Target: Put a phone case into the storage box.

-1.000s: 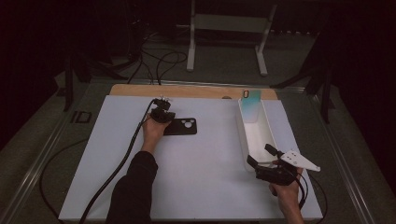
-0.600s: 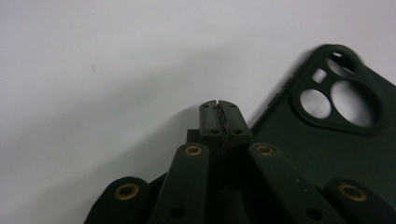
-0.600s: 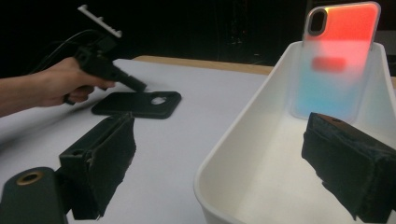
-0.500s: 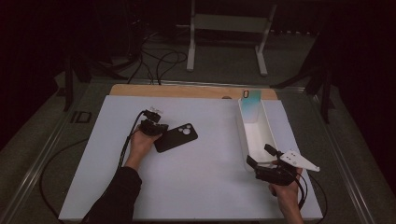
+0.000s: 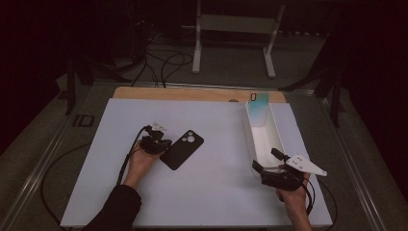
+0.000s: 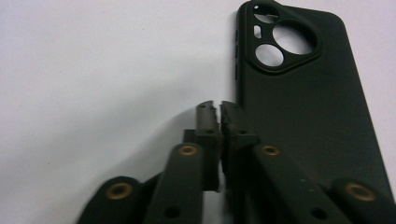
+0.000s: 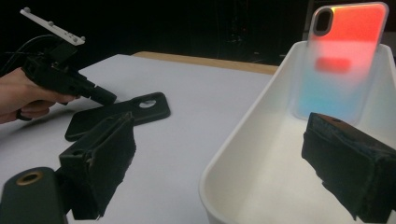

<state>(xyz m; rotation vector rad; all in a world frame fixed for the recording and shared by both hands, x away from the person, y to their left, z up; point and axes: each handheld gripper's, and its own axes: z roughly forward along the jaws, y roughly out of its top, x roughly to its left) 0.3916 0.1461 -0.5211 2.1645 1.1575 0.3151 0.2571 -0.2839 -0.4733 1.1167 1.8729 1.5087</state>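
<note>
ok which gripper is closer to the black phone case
Left. The left gripper sits right at the black case's edge, jaws closed. The right gripper is far across the table, jaws open astride the near rim of the white bin.

You saw a matt, rubbery black phone case (image 6: 308, 116) on the smooth white sheet (image 5: 216, 192); beside it, the glossy white plastic tray (image 7: 261, 172) held a translucent case (image 7: 348, 56).

No readable text, label, brand or number for you on black phone case (image 6: 303, 121), tray (image 5: 262, 139), counter (image 5: 216, 192).
</note>
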